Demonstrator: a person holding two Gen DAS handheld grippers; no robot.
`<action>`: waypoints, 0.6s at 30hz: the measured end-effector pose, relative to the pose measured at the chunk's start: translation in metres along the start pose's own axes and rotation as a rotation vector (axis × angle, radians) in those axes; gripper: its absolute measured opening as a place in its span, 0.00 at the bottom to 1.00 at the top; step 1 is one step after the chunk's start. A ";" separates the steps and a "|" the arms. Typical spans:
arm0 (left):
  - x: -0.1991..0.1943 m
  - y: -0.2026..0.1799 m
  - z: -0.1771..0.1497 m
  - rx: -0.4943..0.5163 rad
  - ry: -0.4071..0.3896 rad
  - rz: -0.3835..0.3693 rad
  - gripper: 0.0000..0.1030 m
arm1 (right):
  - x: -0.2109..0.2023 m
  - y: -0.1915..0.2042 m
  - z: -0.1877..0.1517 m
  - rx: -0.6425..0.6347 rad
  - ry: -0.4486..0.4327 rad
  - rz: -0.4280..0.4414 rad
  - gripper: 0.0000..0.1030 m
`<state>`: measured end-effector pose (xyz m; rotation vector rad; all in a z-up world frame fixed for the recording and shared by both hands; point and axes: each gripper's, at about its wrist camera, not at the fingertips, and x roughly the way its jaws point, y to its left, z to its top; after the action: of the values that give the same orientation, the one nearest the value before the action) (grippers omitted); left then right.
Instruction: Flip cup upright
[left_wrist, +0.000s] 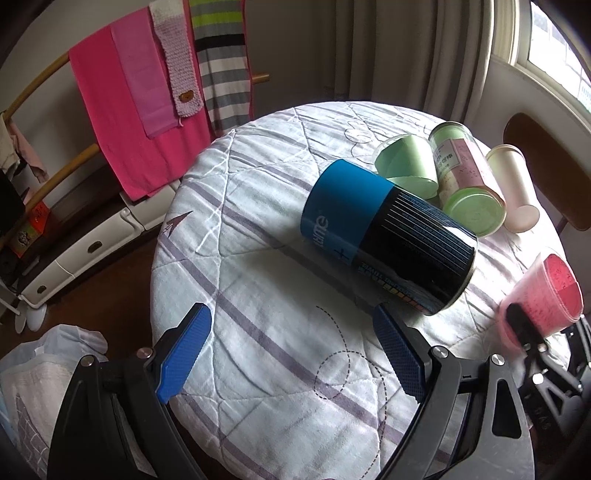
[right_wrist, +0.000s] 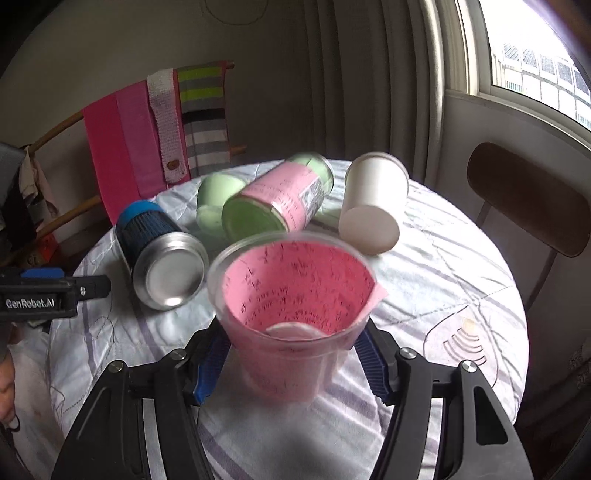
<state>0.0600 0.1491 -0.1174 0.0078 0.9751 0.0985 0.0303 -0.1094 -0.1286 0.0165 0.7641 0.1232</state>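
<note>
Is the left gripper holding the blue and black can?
No, the left gripper is open and empty, and the blue and black can lies on the table ahead of it.

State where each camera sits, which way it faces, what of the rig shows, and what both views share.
Left wrist: on the left gripper, open above the table, facing the blue and black can; the right gripper shows at far right.
Right wrist: on the right gripper, shut on the pink cup, mouth towards the camera, facing the window side; the left gripper shows at far left.
Shared: can, pink cup, green cup, green jar, white cup.
</note>
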 end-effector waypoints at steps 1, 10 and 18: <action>-0.002 -0.001 -0.002 0.002 -0.004 0.000 0.88 | 0.002 0.001 0.000 -0.006 0.018 -0.004 0.63; -0.030 -0.005 -0.016 0.002 -0.072 -0.050 0.88 | -0.024 0.002 -0.006 -0.004 -0.013 -0.018 0.79; -0.093 -0.014 -0.033 0.020 -0.183 -0.105 0.88 | -0.082 0.005 0.001 -0.014 -0.025 -0.102 0.79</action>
<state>-0.0178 0.1254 -0.0603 -0.0161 0.7923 -0.0088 -0.0283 -0.1139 -0.0706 -0.0345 0.7377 0.0314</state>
